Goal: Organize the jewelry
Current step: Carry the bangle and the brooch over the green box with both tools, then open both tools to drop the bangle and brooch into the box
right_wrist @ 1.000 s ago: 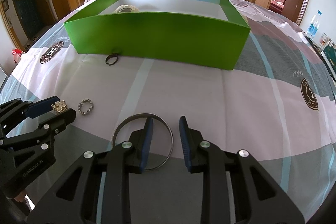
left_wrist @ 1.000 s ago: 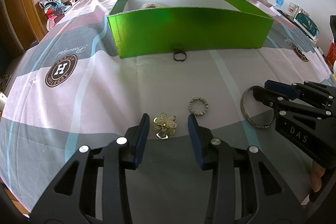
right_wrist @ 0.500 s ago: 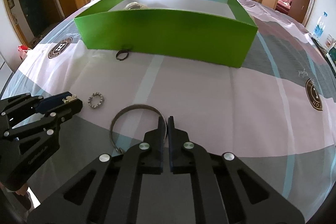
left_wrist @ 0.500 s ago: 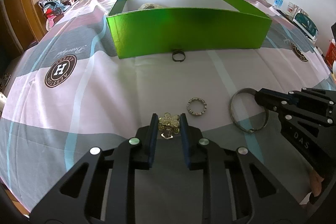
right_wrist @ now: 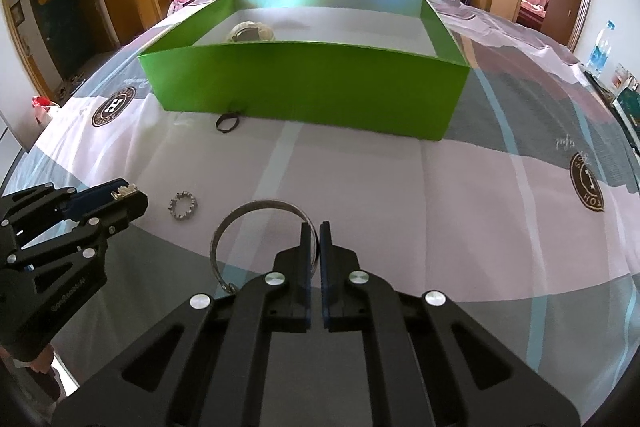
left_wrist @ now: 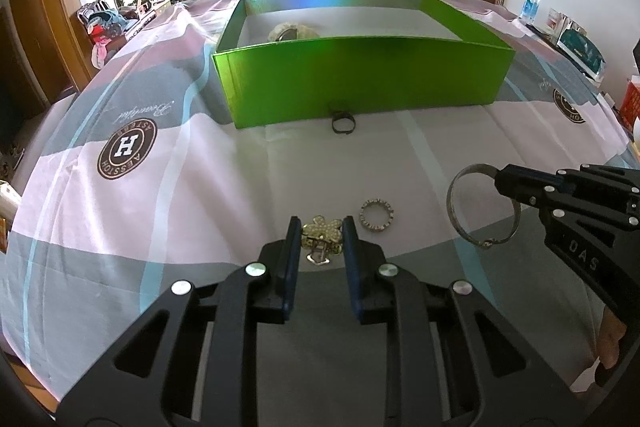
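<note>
Between left claw (left_wrist: 319,231) pads sits the brooch (left_wrist: 322,231), right claw (right_wrist: 314,233) pinching the bangle (right_wrist: 256,206); lift both level toward the box (left_wrist: 360,83).

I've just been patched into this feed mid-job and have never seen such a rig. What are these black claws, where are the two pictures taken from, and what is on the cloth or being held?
No robot arm here: a person holds a black two-finger gripper in each hand, and each carries a wide-angle camera looking along its fingers.

Left wrist view: the left gripper is shut on a gold flower-shaped brooch. The right gripper enters from the right side.

Right wrist view: the right gripper is shut on the rim of a thin silver metal bangle.

On the pink and grey checked tablecloth lie a small studded silver ring and a dark ring just in front of the open green cardboard box. A pale beaded piece is inside the box.
</note>
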The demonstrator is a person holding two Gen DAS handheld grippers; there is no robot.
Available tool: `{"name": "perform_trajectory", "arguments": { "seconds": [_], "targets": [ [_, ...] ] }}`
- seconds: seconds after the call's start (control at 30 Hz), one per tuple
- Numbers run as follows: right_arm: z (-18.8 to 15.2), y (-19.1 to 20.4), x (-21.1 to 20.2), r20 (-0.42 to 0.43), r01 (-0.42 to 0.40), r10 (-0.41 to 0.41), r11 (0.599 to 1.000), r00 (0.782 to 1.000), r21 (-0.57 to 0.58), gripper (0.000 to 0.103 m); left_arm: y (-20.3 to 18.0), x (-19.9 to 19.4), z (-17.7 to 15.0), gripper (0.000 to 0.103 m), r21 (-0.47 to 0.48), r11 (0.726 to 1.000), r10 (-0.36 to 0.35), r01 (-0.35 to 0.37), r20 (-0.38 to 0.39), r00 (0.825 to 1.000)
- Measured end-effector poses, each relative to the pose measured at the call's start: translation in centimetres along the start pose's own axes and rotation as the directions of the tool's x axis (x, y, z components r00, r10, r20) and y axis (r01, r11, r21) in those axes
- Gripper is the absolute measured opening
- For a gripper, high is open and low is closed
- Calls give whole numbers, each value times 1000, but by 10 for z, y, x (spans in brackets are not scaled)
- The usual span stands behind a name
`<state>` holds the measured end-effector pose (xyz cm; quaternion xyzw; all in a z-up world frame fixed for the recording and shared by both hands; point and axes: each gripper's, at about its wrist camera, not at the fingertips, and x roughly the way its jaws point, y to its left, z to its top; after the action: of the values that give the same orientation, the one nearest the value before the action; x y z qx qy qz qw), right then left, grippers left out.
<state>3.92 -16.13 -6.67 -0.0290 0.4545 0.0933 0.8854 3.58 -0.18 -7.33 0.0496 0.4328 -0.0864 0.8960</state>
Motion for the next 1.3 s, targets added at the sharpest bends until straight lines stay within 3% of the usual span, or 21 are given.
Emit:
{"name": "perform_trajectory", "arguments": {
  "seconds": [0.2,0.37,0.6,0.83,0.9,1.03,1.17,1.3],
  "targets": [
    [2,1,-1,2,1,-1,1000,1000,2,4,1,-1,2,21,3,1000,-2,2,2,1000],
    [20,-2,-16,58,22,-23,1000,998,8,4,11,-13,20,21,-1,1000,-20,20,45,999],
    [62,-16,-50,186,56,-60,998,981,24,4,31,-39,76,21,1,999,-46,46,151,987],
    [119,-24,-56,275,97,-99,995,956,24,4,29,-23,137,21,15,999,-47,45,165,985],
    [136,-25,-42,261,129,-130,991,957,22,4,26,-11,150,21,17,999,-29,27,167,986],
    [153,-31,2,176,129,-136,990,975,49,4,24,31,168,21,-10,999,-30,31,89,996],
    [153,-37,41,97,104,-110,992,989,70,4,27,56,169,21,-32,998,-45,46,39,998],
    [150,-35,50,82,108,-113,992,990,60,6,27,67,167,24,-41,997,-62,62,23,998]
  ]
}}
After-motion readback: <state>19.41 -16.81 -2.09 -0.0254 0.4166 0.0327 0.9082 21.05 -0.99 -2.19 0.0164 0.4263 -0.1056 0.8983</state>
